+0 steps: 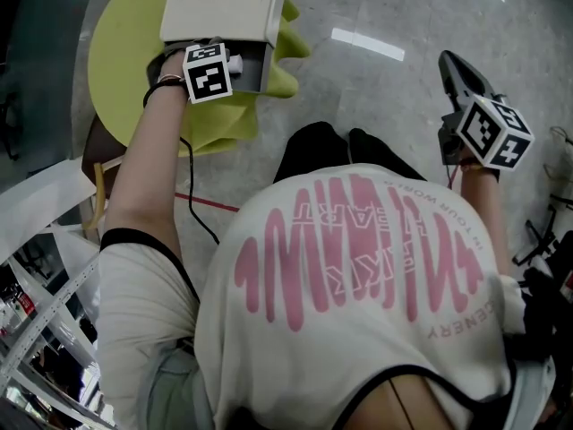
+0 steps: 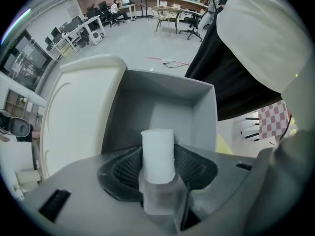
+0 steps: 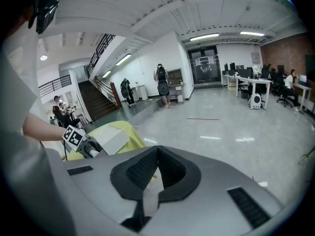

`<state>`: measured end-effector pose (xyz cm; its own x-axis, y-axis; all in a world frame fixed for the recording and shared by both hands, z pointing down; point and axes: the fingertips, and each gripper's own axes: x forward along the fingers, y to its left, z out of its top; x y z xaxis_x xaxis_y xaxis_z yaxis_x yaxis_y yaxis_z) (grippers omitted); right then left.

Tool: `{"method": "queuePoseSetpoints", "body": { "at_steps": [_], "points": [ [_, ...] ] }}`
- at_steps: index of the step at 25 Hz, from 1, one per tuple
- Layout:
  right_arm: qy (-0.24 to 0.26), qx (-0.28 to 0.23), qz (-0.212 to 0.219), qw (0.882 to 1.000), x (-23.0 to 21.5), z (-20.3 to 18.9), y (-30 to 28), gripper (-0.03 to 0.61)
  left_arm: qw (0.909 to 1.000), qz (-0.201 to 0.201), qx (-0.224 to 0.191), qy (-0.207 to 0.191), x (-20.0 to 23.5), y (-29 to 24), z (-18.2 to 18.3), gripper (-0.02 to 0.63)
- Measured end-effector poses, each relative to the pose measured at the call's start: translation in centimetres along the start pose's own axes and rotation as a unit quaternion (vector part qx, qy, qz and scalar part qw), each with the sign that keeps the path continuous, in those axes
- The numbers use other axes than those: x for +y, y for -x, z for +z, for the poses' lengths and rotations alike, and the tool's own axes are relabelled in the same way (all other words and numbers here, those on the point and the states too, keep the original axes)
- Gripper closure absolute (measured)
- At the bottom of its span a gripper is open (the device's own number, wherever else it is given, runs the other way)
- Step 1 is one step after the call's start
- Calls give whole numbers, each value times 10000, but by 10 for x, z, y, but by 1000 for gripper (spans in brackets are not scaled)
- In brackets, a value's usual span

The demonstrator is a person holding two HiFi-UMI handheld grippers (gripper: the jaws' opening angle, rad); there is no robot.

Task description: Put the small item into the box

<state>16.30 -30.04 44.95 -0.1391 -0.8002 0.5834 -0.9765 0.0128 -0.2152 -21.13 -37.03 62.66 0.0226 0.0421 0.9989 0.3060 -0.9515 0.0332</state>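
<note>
My left claw (image 2: 158,170) grips a white roll (image 2: 157,146) over the open box (image 2: 170,107), hiding part of its floor. My right claw (image 3: 157,154), far from the box, is closed and empty.

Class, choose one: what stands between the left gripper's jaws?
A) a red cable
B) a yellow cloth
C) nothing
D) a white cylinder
D: the left gripper view shows a white cylinder between the jaws of the left gripper, over the open grey box.

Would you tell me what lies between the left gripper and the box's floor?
Only the white cylinder in the left gripper's jaws; past it the grey box is bare inside, per the left gripper view.
</note>
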Motion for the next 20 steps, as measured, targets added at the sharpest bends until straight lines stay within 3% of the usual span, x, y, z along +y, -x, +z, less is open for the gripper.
{"method": "queuePoseSetpoints", "body": {
  "at_steps": [9, 20],
  "points": [
    [-36, -31, -180, 9998, -14, -10, 24, 572, 10000, 13, 73, 53, -2, 4, -3, 422],
    [177, -231, -213, 9993, -18, 6, 43, 572, 9983, 342, 54, 478, -1, 19, -8, 420]
  ]
}}
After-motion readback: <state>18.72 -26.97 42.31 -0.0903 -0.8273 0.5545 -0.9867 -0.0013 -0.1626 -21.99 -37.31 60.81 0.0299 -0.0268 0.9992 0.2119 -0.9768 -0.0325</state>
